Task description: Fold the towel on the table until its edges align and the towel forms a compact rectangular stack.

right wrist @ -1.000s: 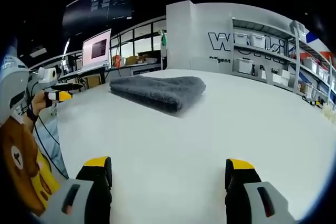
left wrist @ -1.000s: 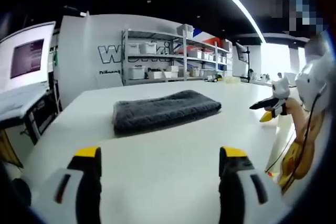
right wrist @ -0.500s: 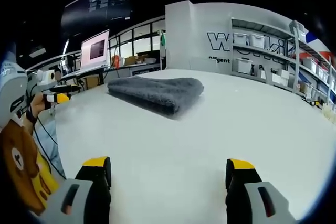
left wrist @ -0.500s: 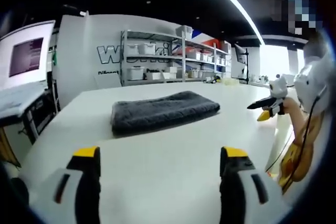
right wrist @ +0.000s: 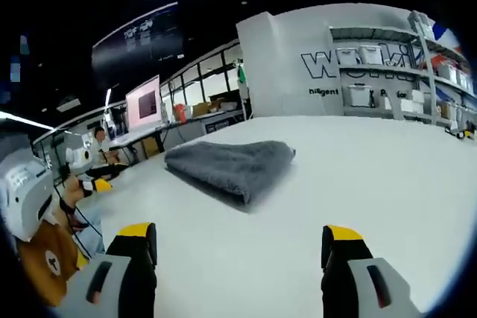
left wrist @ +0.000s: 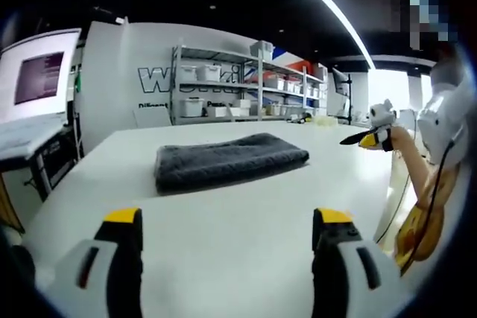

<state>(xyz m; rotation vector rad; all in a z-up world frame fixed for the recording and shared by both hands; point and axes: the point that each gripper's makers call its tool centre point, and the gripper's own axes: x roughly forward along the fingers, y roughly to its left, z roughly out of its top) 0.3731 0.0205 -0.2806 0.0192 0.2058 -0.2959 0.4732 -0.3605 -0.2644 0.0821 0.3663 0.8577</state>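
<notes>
Lying folded on table (left wrist: 223,221): grey towel (left wrist: 229,160); both grippers' jaws wide apart, empty; monitor (right wrist: 143,102) left.

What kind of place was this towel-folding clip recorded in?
Most likely a robotics lab or workshop, not a home. Metal shelving stacked with storage bins lines a branded white wall, a large monitor stands at workstations to the side, and the folded grey towel lies on a big white table.

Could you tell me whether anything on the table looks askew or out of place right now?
Nothing stands out. The grey towel lies folded in a compact, roughly rectangular stack on the white table, and both grippers, left gripper and right gripper, are open and apart from it.
</notes>
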